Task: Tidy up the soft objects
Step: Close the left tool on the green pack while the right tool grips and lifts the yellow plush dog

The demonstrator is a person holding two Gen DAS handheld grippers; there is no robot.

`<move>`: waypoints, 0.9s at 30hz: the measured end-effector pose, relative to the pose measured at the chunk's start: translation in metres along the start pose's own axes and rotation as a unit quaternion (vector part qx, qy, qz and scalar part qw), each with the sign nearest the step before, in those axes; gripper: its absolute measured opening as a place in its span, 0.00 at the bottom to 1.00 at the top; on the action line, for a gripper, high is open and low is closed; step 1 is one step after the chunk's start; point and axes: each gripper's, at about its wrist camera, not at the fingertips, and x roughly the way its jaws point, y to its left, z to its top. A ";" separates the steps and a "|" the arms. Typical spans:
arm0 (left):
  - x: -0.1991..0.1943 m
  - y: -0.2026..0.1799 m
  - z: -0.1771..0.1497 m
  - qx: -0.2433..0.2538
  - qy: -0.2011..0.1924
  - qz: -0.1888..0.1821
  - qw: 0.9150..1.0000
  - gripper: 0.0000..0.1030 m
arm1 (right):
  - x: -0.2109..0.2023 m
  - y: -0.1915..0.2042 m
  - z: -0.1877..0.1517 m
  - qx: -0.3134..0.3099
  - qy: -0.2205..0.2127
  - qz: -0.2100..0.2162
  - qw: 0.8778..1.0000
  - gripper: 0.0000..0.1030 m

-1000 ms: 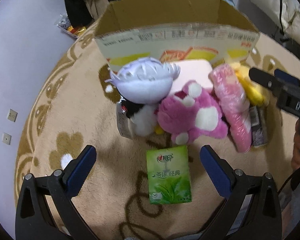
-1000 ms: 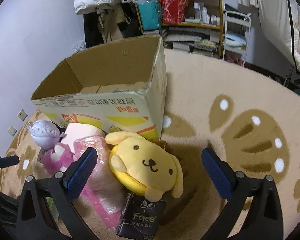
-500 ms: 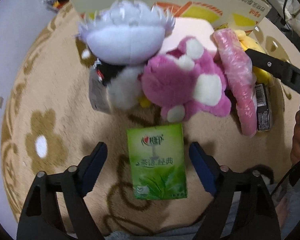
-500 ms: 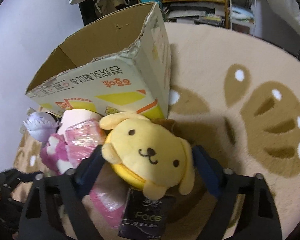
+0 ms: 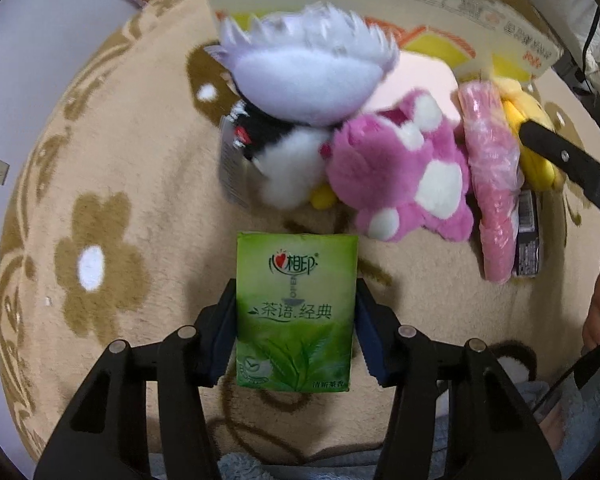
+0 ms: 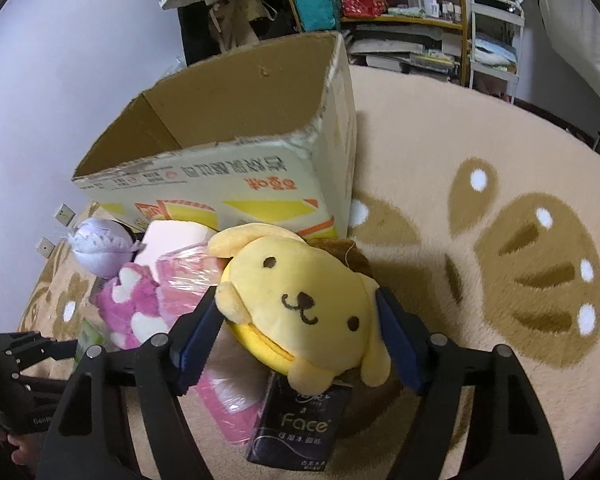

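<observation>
- Green tissue pack (image 5: 296,312) lies flat on the beige carpet (image 5: 140,168), between the fingers of our left gripper (image 5: 296,334).
- Left fingers (image 5: 225,330) are closing; the blue pads sit against both long sides of the pack, so we read it as gripped. Gripper points steeply down.
- Yellow dog plush (image 6: 300,304) sits between the fingers of our right gripper (image 6: 300,332), on top of a dark "Face" tissue pack (image 6: 298,426).
- Right fingers (image 6: 400,344) are closing too, fairly wide; both pads touch the plush's sides.
- Just behind the green pack: pink-and-white plush (image 5: 400,176) and a lavender spiky-haired doll (image 5: 308,76) with a black-and-white body, touching each other.
- Right of those in the left view: pink plastic-wrapped roll (image 5: 492,184), then the dark pack on edge beside it.
- Pale pink block (image 6: 172,236) lies behind the plush pile, against the box.
- Open cardboard box (image 6: 236,176) stands upright on the carpet right behind the pile; its inside shows bare cardboard as far as we can see.
- Person's hand (image 5: 598,312) on the right gripper's handle shows at the edge of the left view.
- Cluttered shelving (image 6: 412,28) stands well behind the box.
</observation>
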 end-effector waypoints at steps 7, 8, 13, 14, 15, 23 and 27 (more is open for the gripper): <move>-0.033 0.009 -0.007 -0.004 -0.063 0.029 0.998 0.51 | -0.025 0.008 -0.003 -0.018 -0.036 -0.024 0.999 0.77; -0.040 0.009 -0.008 -0.007 -0.076 0.033 0.997 0.51 | -0.031 0.010 -0.003 -0.019 -0.042 -0.026 0.999 0.77; -0.084 0.008 -0.011 -0.020 -0.170 0.062 0.983 0.51 | -0.057 0.015 -0.001 -0.022 -0.080 -0.019 0.996 0.77; -0.091 0.007 -0.008 -0.021 -0.188 0.067 0.980 0.51 | -0.062 0.017 -0.001 -0.024 -0.089 -0.017 0.996 0.77; -0.096 0.009 -0.006 -0.023 -0.202 0.070 0.977 0.51 | -0.068 0.019 -0.001 -0.025 -0.097 -0.014 0.995 0.77; -0.140 0.010 -0.002 -0.022 -0.276 0.058 0.959 0.51 | -0.112 0.033 0.006 -0.042 -0.162 -0.012 0.986 0.77; -0.159 0.004 0.001 -0.016 -0.323 0.085 0.943 0.51 | -0.129 0.042 0.014 -0.054 -0.193 -0.008 0.980 0.77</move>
